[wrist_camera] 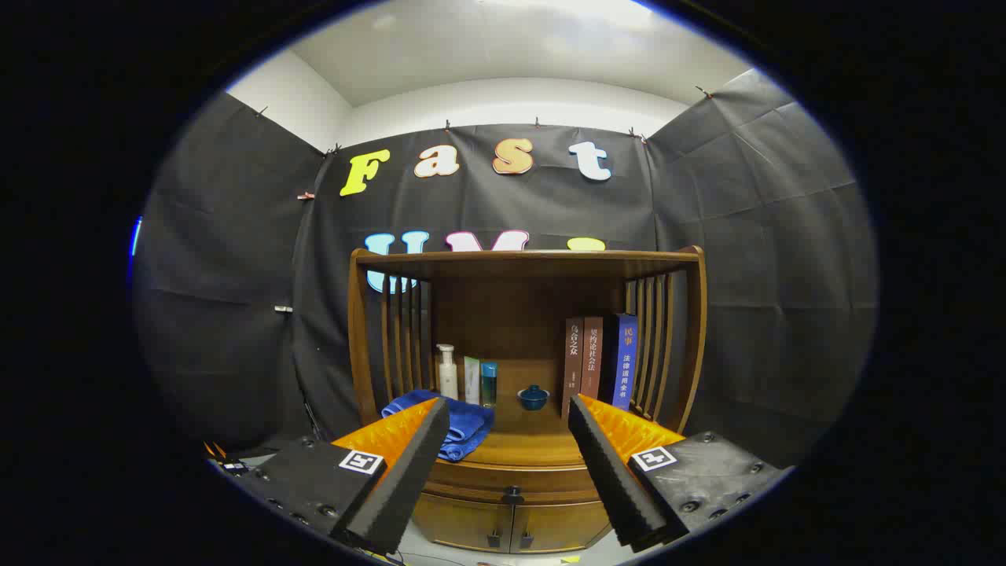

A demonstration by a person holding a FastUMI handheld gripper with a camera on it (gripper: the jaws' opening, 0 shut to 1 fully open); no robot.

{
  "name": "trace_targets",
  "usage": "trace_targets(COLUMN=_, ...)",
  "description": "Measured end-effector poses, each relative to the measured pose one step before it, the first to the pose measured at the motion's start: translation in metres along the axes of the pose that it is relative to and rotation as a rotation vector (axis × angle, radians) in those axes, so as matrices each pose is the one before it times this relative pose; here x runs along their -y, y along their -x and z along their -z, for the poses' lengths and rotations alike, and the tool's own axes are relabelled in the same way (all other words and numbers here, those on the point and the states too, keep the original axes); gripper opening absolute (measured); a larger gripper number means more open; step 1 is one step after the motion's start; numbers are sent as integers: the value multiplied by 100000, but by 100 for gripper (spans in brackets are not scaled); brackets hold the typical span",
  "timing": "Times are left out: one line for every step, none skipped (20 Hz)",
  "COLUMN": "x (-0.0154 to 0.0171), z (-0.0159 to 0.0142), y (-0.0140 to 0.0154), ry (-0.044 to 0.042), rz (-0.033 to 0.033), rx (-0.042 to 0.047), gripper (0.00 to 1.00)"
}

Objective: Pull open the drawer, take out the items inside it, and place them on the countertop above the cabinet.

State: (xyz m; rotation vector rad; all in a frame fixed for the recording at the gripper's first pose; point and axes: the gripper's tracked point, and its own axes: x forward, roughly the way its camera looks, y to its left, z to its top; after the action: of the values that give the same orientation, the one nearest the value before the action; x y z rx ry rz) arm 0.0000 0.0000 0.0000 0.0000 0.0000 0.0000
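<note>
Gripper (509, 413) fingers are spread wide, holding nothing, aimed at the wooden cabinet (526, 346). Its drawer (511, 481) sits closed between them, knob (512, 495) centred. On the countertop (534, 444) beyond: blue towel (464, 424), bottles (468, 377), small blue lidded pot (534, 397), upright books (601, 362).

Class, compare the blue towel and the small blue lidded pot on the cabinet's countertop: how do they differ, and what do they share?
The blue towel is soft, folded flat and lighter blue; the blue lidded pot is rigid, rounded, upright and darker. The towel lies near the front, partly behind one finger of the open claw; the pot sits farther back, seen between the fingers. Both rest on the countertop.
</note>
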Motion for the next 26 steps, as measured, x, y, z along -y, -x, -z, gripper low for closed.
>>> trace_targets(x=87, z=-113, y=-21, ry=-618, rz=291, rx=37, gripper=98)
trace_targets(x=89, z=-14, y=-130, ry=-348, rz=337, rx=90, gripper=98)
trace_targets(x=78, z=131, y=-178, ry=-190, rz=422, rx=-136, gripper=98)
trace_targets(x=124, z=127, y=-79, ry=-93, rz=363, rx=-218, gripper=99)
trace_targets(x=223, z=114, y=-37, ry=48, rz=686, rx=-496, gripper=99)
trace_targets(x=131, z=162, y=-80, ry=32, rz=404, rx=-526, gripper=99)
trace_targets(x=62, z=180, y=-58, ry=-192, rz=212, rx=-216, gripper=99)
trace_targets(x=63, z=211, y=-180, ry=-163, rz=291, rx=-385, gripper=99)
trace_targets(x=82, z=263, y=-146, ry=-48, rz=269, rx=-389, gripper=99)
trace_targets(x=181, z=269, y=-93, ry=199, rz=658, rx=-553, gripper=99)
trace_targets(x=256, z=125, y=-114, ry=220, rz=684, rx=-558, gripper=99)
trace_targets(x=40, z=181, y=16, ry=110, rz=335, rx=-345, gripper=99)
trace_targets(x=22, z=-44, y=6, ry=-66, rz=132, rx=-29, gripper=99)
trace_targets(x=-50, z=-71, y=-199, ry=-135, rz=63, rx=2, gripper=99)
trace_targets(x=11, z=-90, y=-28, ry=-158, rz=-9, rx=159, gripper=99)
trace_targets(x=-195, z=177, y=-29, ry=-43, rz=-17, rx=-4, gripper=99)
trace_targets(x=-66, z=200, y=-137, ry=151, rz=-128, rx=-17, gripper=99)
trace_targets(x=1, z=168, y=-83, ry=348, rz=-93, rx=-203, gripper=99)
trace_targets(x=-6, z=290, y=-89, ry=272, rz=-63, rx=-472, gripper=99)
trace_targets(x=-100, z=421, y=-174, ry=-39, rz=-13, rx=-472, gripper=99)
trace_targets(x=-106, z=513, y=-238, ry=-324, rz=-169, rx=-555, gripper=99)
trace_targets(x=-61, z=600, y=-215, ry=-229, rz=-5, rx=-973, gripper=99)
trace_targets(x=-12, z=737, y=-278, ry=-234, rz=-25, rx=-1076, gripper=99)
trace_targets(x=-85, z=841, y=-261, ry=-221, rz=-204, rx=-862, gripper=99)
trace_targets(x=10, z=902, y=-296, ry=31, rz=512, rx=-713, gripper=99)
trace_targets(x=66, z=786, y=-395, ry=16, rz=324, rx=-781, gripper=99)
